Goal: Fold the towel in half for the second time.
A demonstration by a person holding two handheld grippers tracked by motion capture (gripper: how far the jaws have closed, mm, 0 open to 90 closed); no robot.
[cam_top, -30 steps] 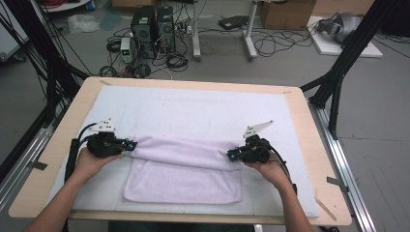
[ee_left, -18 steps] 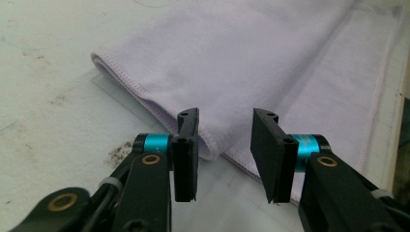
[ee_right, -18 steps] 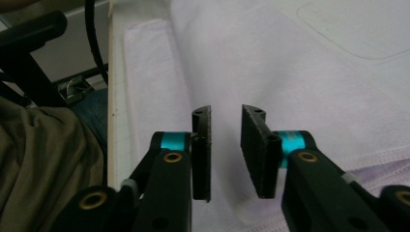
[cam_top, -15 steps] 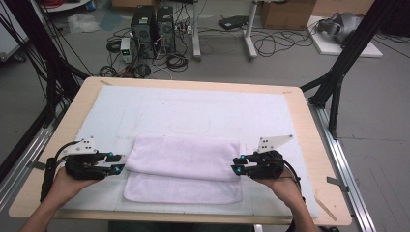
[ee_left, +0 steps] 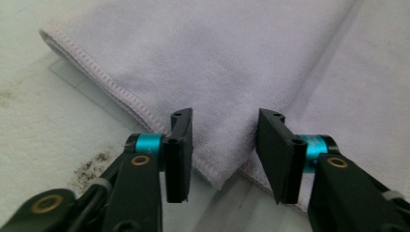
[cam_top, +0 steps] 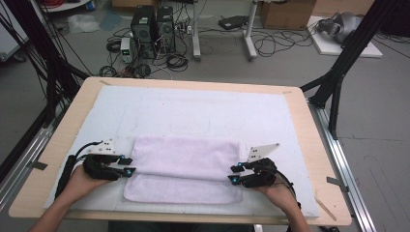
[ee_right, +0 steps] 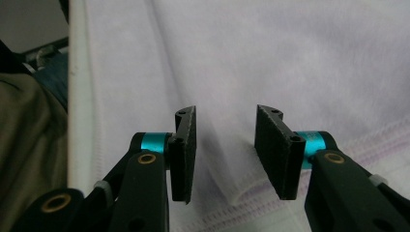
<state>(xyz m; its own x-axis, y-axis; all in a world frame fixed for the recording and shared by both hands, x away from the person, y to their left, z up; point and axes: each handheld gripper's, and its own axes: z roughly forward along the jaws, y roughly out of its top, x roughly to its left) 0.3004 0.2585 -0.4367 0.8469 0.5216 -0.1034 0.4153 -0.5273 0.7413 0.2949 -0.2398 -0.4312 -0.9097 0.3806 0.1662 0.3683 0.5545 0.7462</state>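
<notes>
A pale lilac towel [cam_top: 186, 166] lies folded on the white mat [cam_top: 193, 111], its upper layer set a little back from the lower one. My left gripper [cam_top: 129, 165] is at the towel's left side. In the left gripper view [ee_left: 225, 118] the folded corner of the towel [ee_left: 217, 53] lies between the jaws, which stand apart from it; they have just been closing a little. My right gripper [cam_top: 234, 174] is at the towel's right side. Its jaws [ee_right: 226, 113] have just been opening and straddle a fold of the towel [ee_right: 290, 53] without pressing it.
The mat covers most of the wooden table [cam_top: 309, 140], with a bare strip along each edge. On the floor beyond stand computer towers [cam_top: 152, 24], cables and black frame legs [cam_top: 338, 77]. Metal rails [cam_top: 348, 169] run beside the table.
Both grippers were shut on the towel's folded edge a second ago. They have let go, opened, and drawn toward the near edge and slightly outward. The towel lies flat.
</notes>
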